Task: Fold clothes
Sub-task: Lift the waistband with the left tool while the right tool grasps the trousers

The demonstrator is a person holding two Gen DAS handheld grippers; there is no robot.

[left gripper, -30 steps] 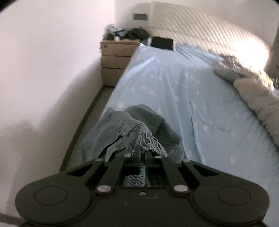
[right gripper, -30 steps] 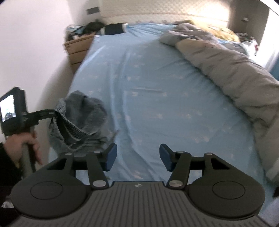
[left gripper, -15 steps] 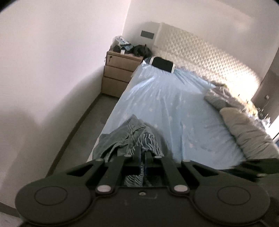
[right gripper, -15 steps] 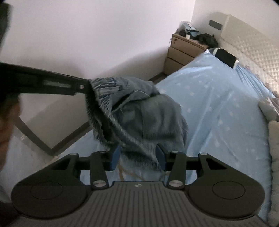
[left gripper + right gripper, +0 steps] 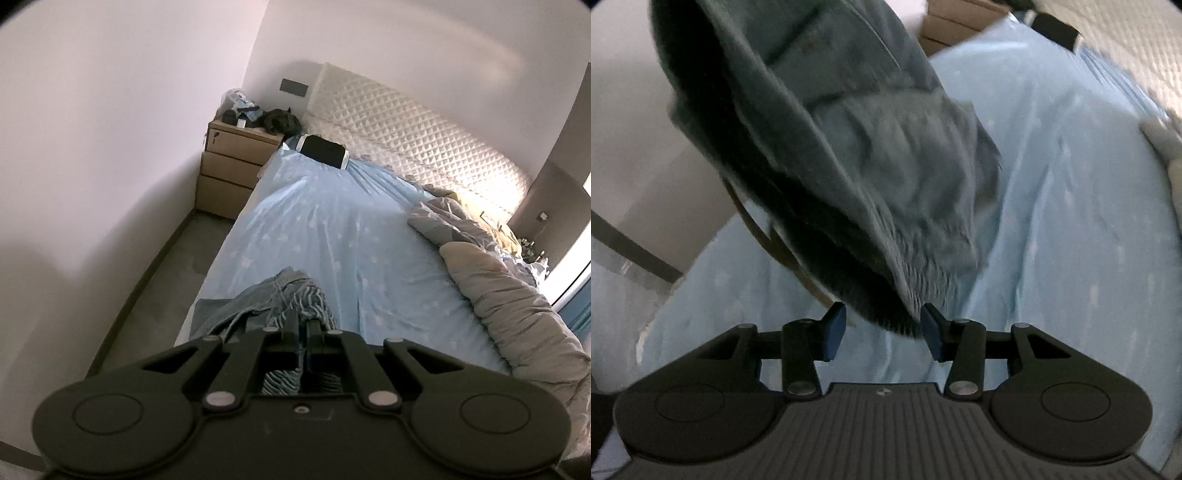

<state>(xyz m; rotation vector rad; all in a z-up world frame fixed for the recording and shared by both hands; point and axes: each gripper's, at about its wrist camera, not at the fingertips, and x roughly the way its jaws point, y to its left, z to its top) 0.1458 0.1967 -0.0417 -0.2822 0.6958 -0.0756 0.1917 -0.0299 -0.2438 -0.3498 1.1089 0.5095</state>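
Observation:
A blue denim garment [image 5: 258, 295] with a frayed hem hangs from my left gripper [image 5: 303, 321], which is shut on its fringed edge above the near left corner of the light blue bed sheet [image 5: 332, 229]. In the right wrist view the garment [image 5: 886, 166] fills the upper middle, blurred, and its lowest frayed tip dips between the jaws of my right gripper [image 5: 882, 325]. The blue pads [image 5: 836, 328] stand well apart; the tip brushes the right-hand one and is not pinched.
A wooden nightstand [image 5: 229, 166] with clutter stands by the wall at the bed's head. A black pillow [image 5: 325, 149] lies before the quilted headboard [image 5: 406, 129]. A grey duvet [image 5: 509, 295] is heaped along the right side. A grey floor strip [image 5: 159, 266] runs on the left.
My left gripper has lifted the garment higher off the bed. My right gripper has swung down and over to the hanging hem, with its jaws slightly narrower than before.

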